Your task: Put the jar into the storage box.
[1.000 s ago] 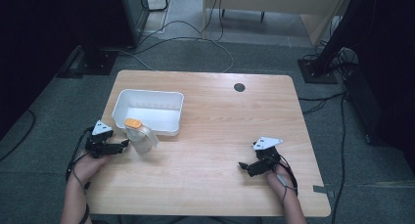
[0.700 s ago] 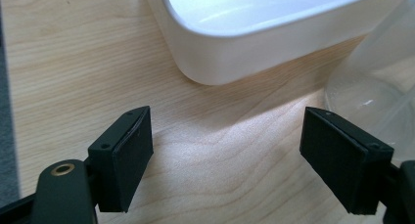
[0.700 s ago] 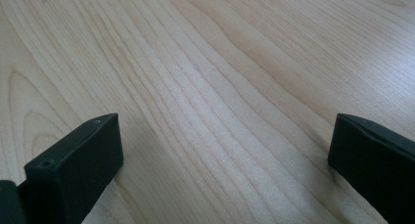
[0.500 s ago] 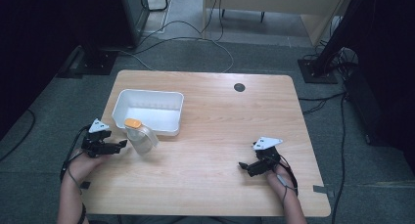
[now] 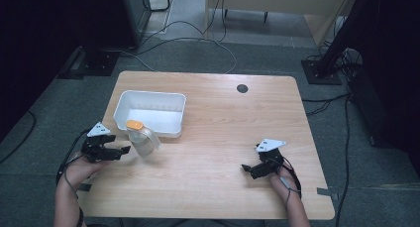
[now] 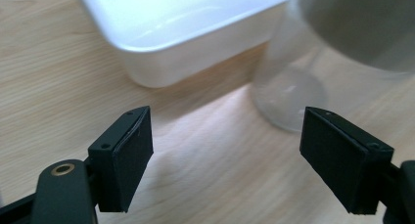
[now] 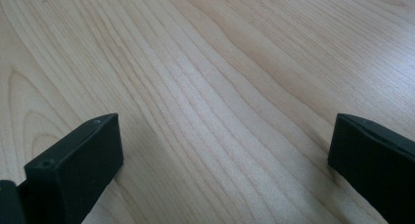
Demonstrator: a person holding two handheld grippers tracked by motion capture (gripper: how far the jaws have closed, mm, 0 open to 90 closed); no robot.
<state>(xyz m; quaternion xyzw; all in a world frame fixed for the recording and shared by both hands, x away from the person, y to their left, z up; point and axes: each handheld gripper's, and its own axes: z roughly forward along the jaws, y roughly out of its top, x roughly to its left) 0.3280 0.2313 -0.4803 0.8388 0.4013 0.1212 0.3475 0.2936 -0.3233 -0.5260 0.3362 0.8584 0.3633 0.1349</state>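
A clear plastic jar with an orange lid stands upright on the wooden table, just in front of a white plastic tub. My left gripper hovers open just left of the jar, jaws pointing at it with nothing between them. In the left gripper view the jar lies beyond the left gripper, off to the right, and the tub sits behind it. My right gripper rests open near the table's front right, with bare wood between the jaws of the right gripper.
A small black round grommet sits near the table's far edge. Cables run over the grey floor behind the table. The tub's inside looks empty.
My left gripper has drawn slightly back and to the left, away from the jar, and lifted a little. The jar, the tub and my right gripper have not moved.
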